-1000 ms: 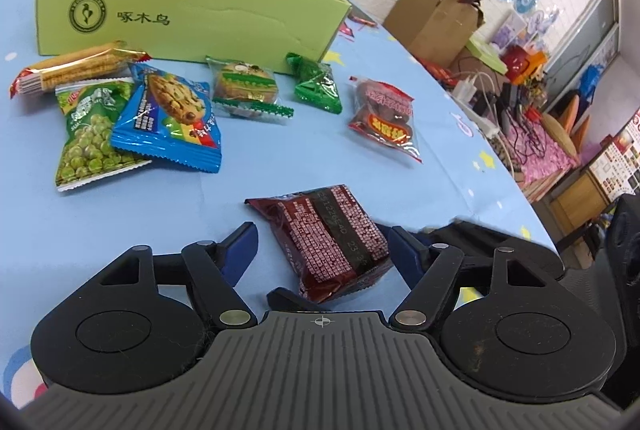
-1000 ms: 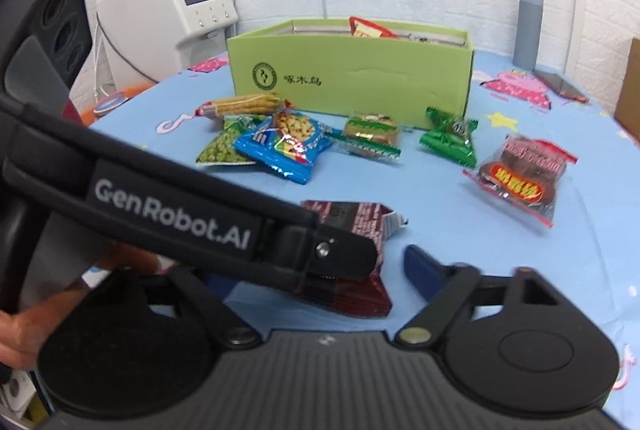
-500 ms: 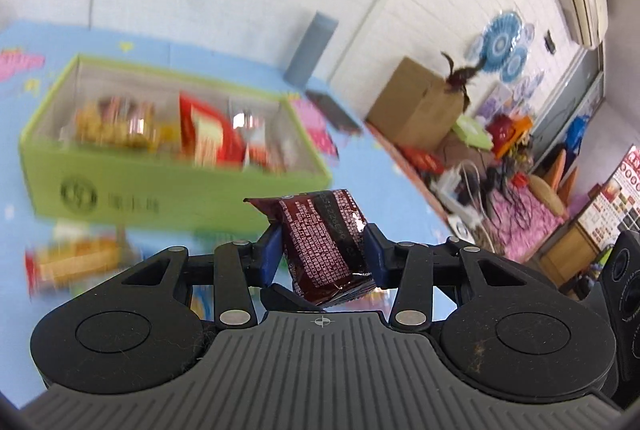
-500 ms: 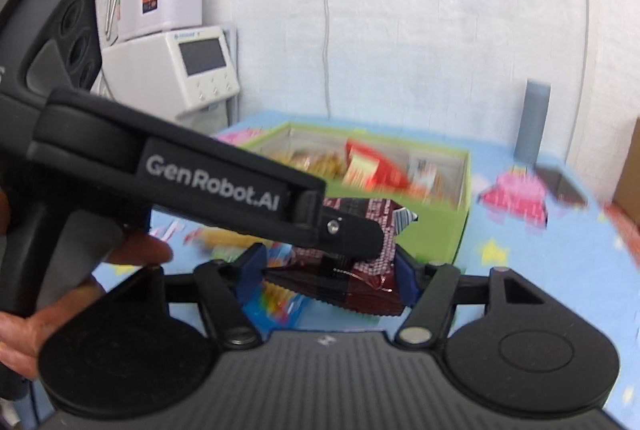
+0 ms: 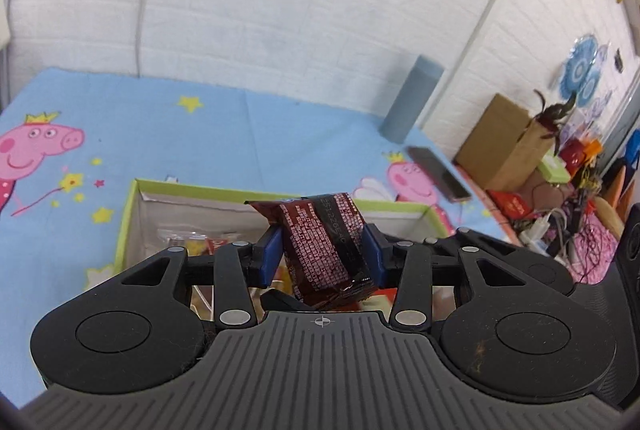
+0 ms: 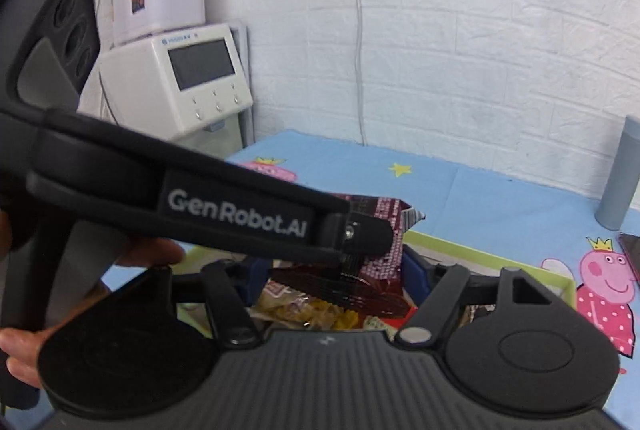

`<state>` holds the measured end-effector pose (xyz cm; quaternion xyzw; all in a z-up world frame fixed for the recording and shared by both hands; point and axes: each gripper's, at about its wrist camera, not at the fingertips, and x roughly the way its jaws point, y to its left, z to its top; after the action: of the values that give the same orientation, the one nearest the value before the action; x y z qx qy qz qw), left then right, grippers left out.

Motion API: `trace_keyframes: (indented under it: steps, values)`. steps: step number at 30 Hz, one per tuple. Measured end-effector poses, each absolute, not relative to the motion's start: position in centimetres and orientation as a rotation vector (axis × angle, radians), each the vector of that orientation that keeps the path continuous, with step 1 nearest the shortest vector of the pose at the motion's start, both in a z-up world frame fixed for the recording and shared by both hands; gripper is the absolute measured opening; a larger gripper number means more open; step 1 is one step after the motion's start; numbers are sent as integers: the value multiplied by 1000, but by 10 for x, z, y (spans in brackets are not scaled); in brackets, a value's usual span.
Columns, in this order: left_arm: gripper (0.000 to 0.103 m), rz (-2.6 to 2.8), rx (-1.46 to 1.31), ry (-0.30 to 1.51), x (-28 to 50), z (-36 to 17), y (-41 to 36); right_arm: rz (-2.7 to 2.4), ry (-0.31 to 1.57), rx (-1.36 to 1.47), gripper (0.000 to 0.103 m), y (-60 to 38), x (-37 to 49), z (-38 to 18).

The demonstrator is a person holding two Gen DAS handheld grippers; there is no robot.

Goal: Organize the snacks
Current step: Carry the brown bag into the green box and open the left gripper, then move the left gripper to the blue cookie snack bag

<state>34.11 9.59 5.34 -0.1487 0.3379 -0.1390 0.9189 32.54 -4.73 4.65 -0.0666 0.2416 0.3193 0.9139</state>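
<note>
A: Blue cartoon tablecloth (image 5: 280, 134) under a white brick wall. What are your fingers doing?

B: Your left gripper (image 5: 322, 254) is clamping its blue pads (image 5: 269, 255) on the dark red snack packet (image 5: 326, 246), above the green box (image 5: 132, 214).

A: And your right gripper (image 6: 332, 272)?

B: Its fingers are standing apart, close beside that packet over the box.

A: Risk?

B: The glossy wrapper is sitting crooked; it may slip and land outside the box.

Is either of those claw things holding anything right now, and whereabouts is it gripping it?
The left gripper holds a dark red snack packet, its blue pads pressed on the packet's two side edges, above the green box. Whether the right gripper grips anything cannot be told.
</note>
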Motion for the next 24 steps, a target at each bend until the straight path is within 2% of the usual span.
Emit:
trace_keyframes:
  steps: [2,6,11,19,24]
  values:
    - [31,-281,-332,704,347,46,101,629,509,-141,93,-47,332,39]
    - [49,-320,-340,630,314,51,113,623,448,-98,93,-72,307,50]
    - [56,-350,-347,598,251,54,119,612,400,-59,93,-106,240,57]
    - [56,-378,-319,747,183,11,95,660,592,31,93,-106,159,-7]
    - [46,-407,-298,827,186,-8,80,666,664,30,93,-95,160,-29]
